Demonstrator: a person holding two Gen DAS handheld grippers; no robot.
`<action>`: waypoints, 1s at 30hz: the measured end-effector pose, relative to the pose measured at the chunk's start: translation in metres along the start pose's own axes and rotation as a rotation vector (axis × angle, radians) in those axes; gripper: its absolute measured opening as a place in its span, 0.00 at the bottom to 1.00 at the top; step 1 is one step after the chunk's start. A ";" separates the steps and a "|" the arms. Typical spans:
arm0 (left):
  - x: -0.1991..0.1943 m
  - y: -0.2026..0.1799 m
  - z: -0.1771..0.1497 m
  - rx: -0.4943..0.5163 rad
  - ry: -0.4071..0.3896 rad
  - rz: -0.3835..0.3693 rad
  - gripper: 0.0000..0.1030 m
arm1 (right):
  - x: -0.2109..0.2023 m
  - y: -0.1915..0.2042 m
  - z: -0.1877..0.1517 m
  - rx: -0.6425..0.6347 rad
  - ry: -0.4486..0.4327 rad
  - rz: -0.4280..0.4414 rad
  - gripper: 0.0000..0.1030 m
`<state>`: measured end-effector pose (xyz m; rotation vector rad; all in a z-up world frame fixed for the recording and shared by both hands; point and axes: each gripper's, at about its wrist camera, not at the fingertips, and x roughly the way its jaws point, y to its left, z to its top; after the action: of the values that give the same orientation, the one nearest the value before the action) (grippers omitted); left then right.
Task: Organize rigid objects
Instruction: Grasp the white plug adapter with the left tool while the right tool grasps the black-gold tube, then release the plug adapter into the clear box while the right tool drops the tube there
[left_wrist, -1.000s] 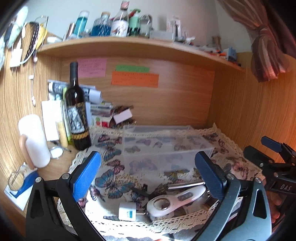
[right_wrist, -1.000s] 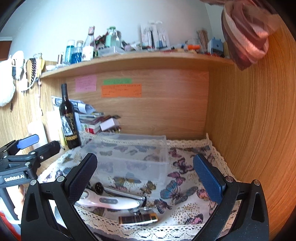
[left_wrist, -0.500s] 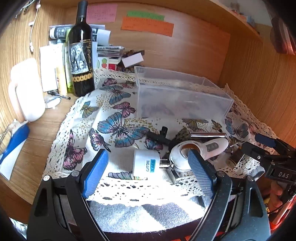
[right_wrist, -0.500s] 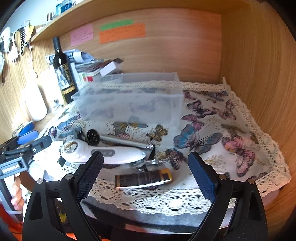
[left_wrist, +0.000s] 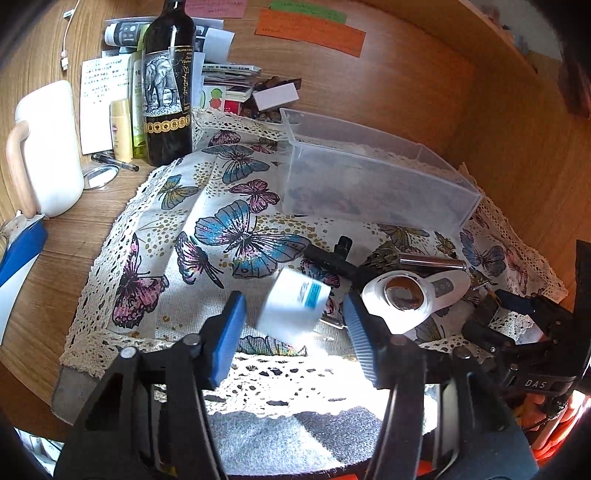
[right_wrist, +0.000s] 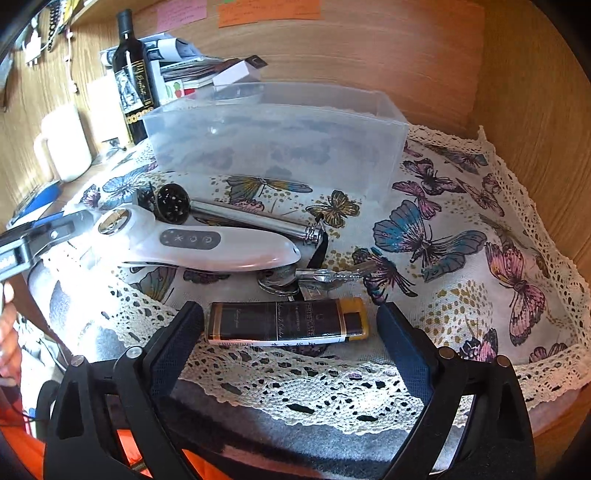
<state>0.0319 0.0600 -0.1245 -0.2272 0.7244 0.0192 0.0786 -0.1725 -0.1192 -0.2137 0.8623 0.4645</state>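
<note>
Left gripper (left_wrist: 295, 325) jaws spread around white plug adapter (left_wrist: 293, 308) — light, stiff, smooth; pinch flat sides. Right gripper (right_wrist: 288, 332) jaws spread, flanking dark flat box (right_wrist: 284, 323) — rigid, slippery.

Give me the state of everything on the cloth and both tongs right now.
Left tongs: open, around the white charger, not yet closed on it.
Right tongs: open, straddling the dark lighter.
Clear bin: upright, nothing visible inside.
White massager: lying flat on the cloth.
Metal tube: lying behind the massager.
Keys: flat on the cloth.
Wine bottle: upright.
</note>
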 end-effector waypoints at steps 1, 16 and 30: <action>0.001 0.000 0.000 0.000 0.004 0.006 0.41 | -0.001 0.000 0.000 0.002 -0.003 0.011 0.77; -0.005 -0.006 0.024 0.034 -0.063 0.012 0.37 | -0.027 -0.010 0.026 0.033 -0.111 -0.066 0.77; -0.012 -0.022 0.097 0.072 -0.207 0.005 0.37 | -0.041 -0.020 0.111 0.057 -0.316 -0.101 0.77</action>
<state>0.0886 0.0601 -0.0421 -0.1513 0.5187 0.0211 0.1407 -0.1621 -0.0172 -0.1259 0.5515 0.3659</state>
